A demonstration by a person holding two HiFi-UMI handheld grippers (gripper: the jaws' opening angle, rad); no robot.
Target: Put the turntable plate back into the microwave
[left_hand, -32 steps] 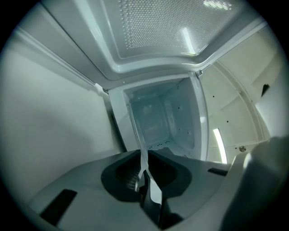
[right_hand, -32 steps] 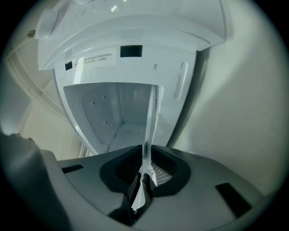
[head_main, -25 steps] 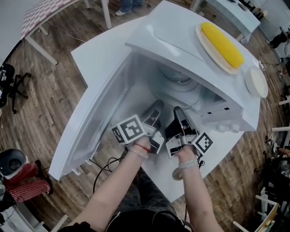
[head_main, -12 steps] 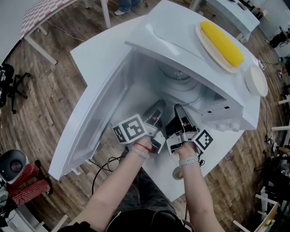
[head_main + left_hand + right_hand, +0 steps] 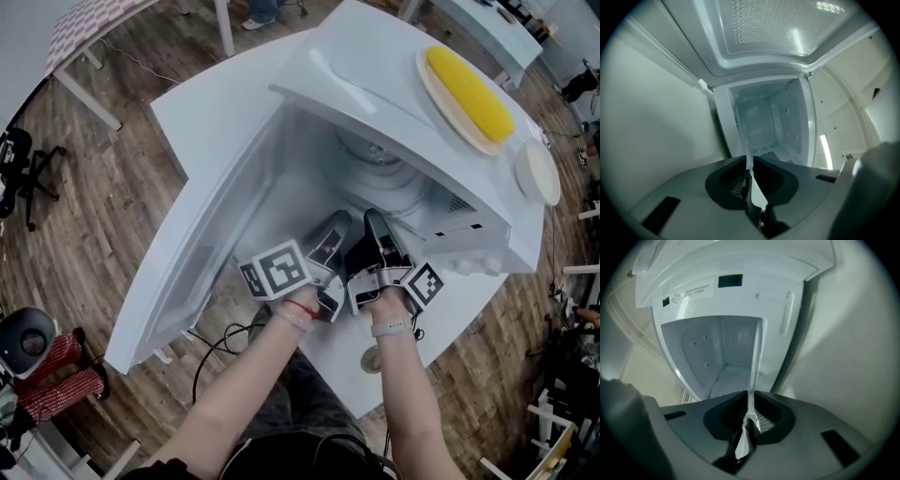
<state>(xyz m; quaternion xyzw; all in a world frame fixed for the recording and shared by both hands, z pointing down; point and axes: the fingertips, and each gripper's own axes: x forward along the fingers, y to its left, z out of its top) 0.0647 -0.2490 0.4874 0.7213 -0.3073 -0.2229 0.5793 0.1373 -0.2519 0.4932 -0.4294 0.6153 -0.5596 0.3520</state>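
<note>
- Glass turntable plate [image 5: 375, 176] is lying in the mouth of the microwave [image 5: 375, 75], running edge-on from the jaws into the cavity.
- Left gripper [image 5: 337, 223] and right gripper [image 5: 373, 220] are pointing inward side by side, forearms extended.
- Both jaw pairs are clamping the plate's near rim.

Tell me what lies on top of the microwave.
A yellow corn cob on a plate, and a white round dish beside it. The cob hides the plate's middle.

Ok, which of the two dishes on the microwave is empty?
The small white dish at the right end; the larger plate holds a corn cob.
</note>
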